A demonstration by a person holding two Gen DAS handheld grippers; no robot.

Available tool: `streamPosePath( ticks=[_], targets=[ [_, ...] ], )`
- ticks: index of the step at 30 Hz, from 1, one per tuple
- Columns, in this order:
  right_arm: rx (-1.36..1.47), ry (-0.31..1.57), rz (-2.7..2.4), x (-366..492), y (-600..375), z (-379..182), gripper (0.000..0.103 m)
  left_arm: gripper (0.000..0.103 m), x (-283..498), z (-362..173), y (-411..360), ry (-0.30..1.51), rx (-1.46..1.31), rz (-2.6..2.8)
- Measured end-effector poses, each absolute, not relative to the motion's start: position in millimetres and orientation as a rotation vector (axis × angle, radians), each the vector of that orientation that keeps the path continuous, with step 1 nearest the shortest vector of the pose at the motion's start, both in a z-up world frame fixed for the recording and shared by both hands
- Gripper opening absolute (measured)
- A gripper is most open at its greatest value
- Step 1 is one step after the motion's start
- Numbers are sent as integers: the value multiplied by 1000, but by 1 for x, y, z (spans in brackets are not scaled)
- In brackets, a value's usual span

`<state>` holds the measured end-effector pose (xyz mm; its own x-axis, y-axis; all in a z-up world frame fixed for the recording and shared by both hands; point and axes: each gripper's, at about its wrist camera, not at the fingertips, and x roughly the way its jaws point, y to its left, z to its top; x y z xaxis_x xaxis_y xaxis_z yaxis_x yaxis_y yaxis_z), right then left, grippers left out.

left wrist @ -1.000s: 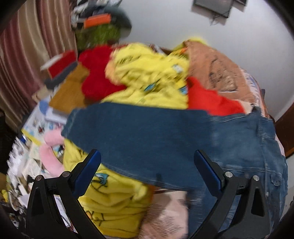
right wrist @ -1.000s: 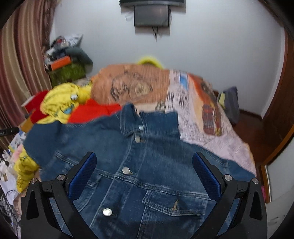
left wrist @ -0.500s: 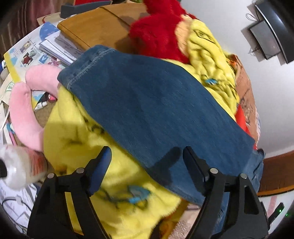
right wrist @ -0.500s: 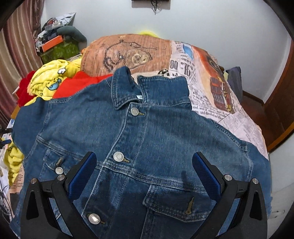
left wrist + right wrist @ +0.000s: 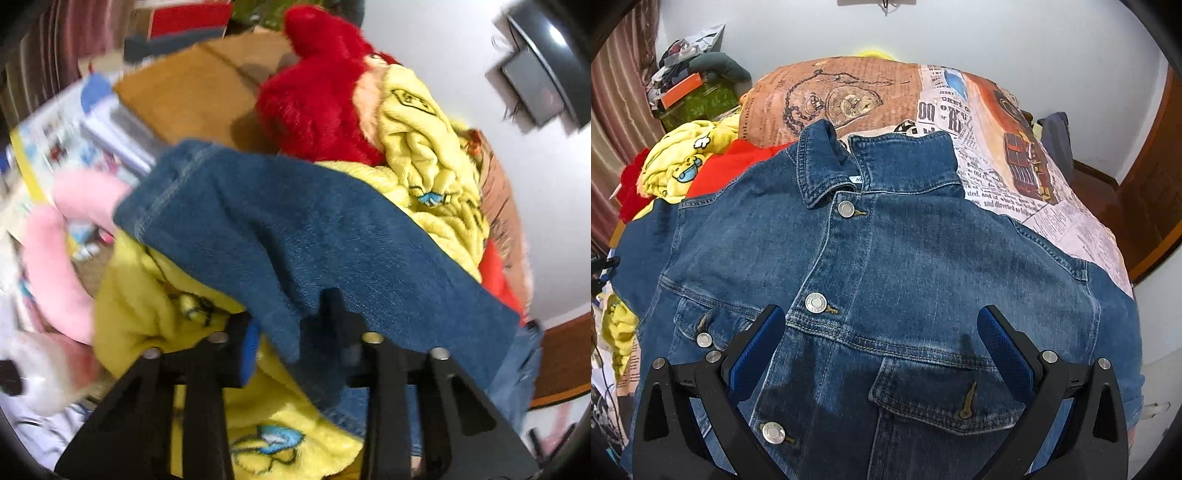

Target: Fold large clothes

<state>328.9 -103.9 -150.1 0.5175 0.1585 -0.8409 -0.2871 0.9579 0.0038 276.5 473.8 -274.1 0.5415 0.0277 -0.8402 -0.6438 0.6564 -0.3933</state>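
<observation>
One denim jacket (image 5: 886, 277) — four buttons showing.

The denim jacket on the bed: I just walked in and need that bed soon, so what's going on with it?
A person is folding it with two handheld grippers. The denim jacket lies front-up, buttoned, on the bed. The left gripper has closed on the jacket's sleeve, draped over a yellow blanket. The right gripper hovers open above the chest.

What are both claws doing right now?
Left claw: closed on the denim jacket sleeve.
Right claw: open, holding nothing, above the jacket front.
</observation>
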Motion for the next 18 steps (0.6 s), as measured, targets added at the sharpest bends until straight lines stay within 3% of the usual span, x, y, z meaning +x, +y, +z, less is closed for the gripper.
streamPosePath(
  ticks=[1,2,18],
  targets=[
    [-142,987,268,328,-105,-148,103,15,279,-266,470,935,-719,470],
    [-141,981,268,326,-106,-146,103,13,279,-259,468,939,-687,480],
    [-96,889,262,310,-149,-112,103,7,308,-82,348,628,-473,252]
  ],
)
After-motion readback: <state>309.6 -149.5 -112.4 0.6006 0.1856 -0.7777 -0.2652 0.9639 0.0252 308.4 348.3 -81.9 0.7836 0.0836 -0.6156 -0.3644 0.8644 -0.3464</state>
